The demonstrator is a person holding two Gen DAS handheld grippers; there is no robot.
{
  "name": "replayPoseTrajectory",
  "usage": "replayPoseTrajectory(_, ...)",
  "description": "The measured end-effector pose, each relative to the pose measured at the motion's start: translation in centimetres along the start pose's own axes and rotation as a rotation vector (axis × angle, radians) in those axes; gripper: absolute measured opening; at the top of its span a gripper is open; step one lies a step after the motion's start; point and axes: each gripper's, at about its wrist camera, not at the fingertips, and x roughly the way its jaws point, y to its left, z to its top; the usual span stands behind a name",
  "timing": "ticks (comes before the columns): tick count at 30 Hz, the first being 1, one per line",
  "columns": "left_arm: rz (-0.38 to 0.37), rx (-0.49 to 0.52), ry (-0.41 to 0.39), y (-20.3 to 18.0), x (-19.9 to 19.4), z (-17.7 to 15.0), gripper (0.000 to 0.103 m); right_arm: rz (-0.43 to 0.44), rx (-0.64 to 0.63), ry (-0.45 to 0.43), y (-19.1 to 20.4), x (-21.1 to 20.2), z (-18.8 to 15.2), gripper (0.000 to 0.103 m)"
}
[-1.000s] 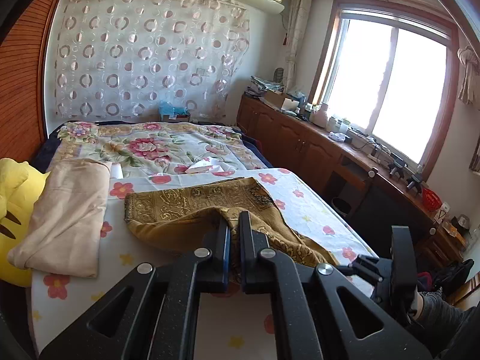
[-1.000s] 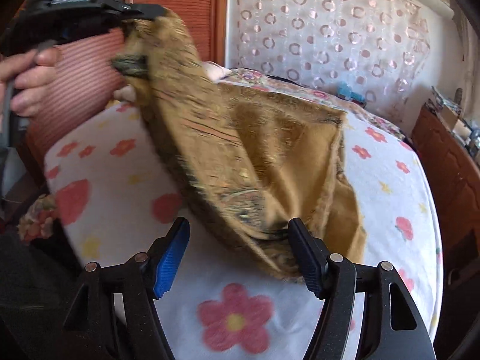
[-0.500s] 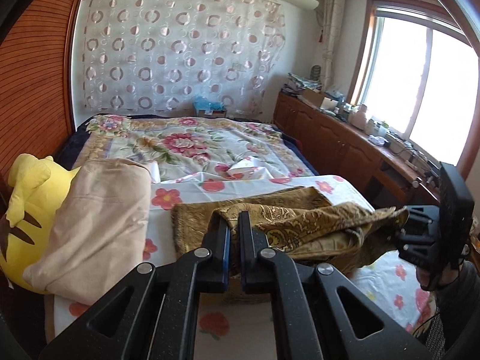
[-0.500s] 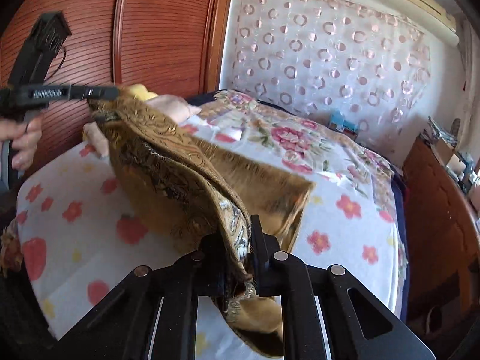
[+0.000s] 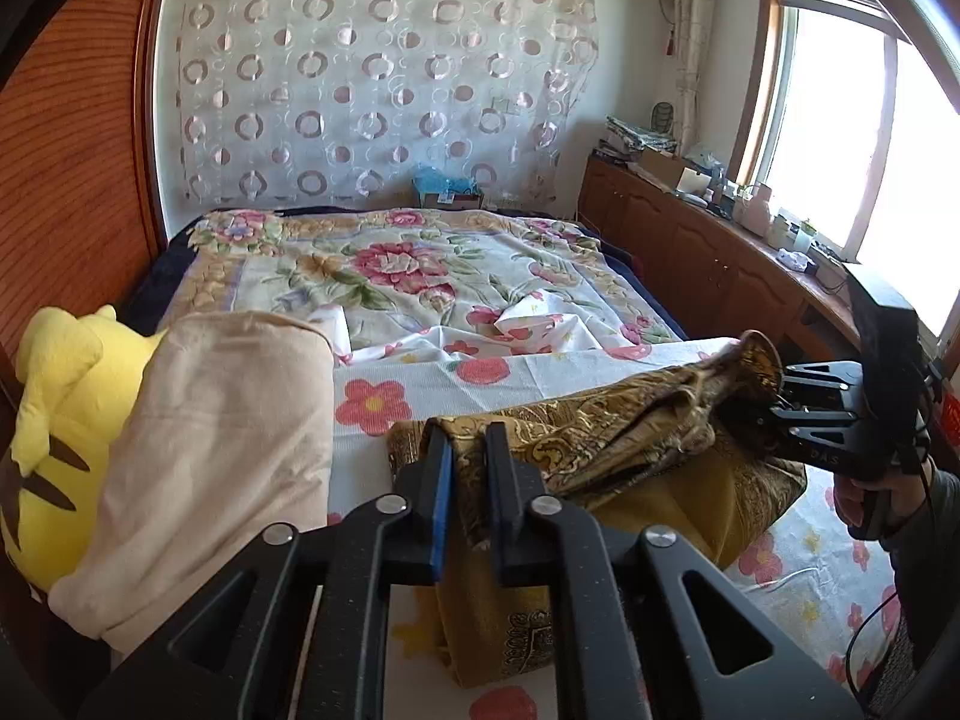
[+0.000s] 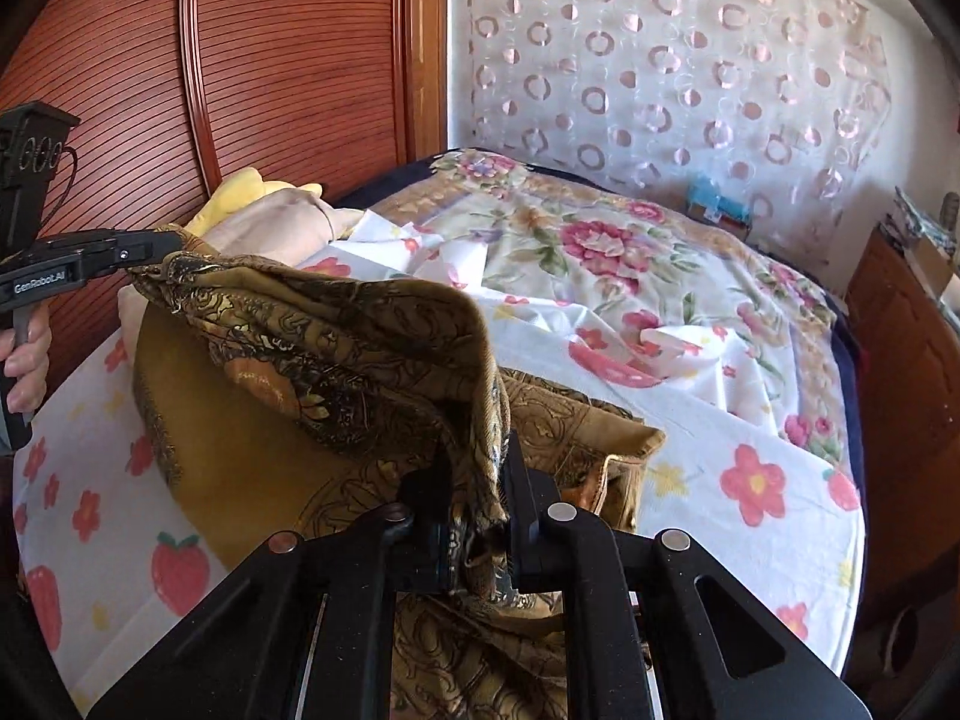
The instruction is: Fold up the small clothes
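A golden-brown patterned cloth (image 5: 630, 426) (image 6: 336, 348) lies partly on the flowered sheet, with its top layer lifted and stretched between both grippers. My left gripper (image 5: 465, 432) has one corner of the cloth between its fingers. Its jaws are opening, and a narrow gap shows beside the blue pad. In the right wrist view the cloth still hangs from the left gripper (image 6: 174, 249), held up at the left. My right gripper (image 6: 474, 480) is shut on the opposite edge of the cloth. It appears in the left wrist view as the right gripper (image 5: 774, 390), at the right.
A folded beige garment (image 5: 222, 432) rests on a yellow plush toy (image 5: 54, 396) at the left of the bed. A floral quilt (image 5: 420, 264) covers the far half. A ribbed wooden panel (image 6: 288, 60) stands on the left, and a wooden cabinet (image 5: 690, 252) runs under the window.
The right gripper, open around the cloth's edge a second ago, has shut on it and carried it up and away from the left gripper. The left fingers have parted slightly.
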Motion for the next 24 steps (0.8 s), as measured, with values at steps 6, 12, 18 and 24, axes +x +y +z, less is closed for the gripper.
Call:
replayPoseTrajectory(6,-0.01,0.033,-0.002,0.2,-0.5,0.1,0.052,0.024,0.021,0.015,-1.6,1.5,1.0,0.015)
replayPoseTrajectory(12,0.013,0.018,0.079,1.0,2.9,-0.7,0.053,-0.028,0.091,-0.012,-3.5,1.1,2.2,0.038)
replayPoseTrajectory(18,0.034,0.01,0.128,1.7,5.4,-0.9,0.053,-0.092,0.112,-0.052,-3.9,-2.6,1.7,0.045)
replayPoseTrajectory(24,0.043,-0.005,0.173,2.5,7.6,-0.8,0.053,-0.067,0.158,-0.014,-3.1,-4.3,-1.5,0.061)
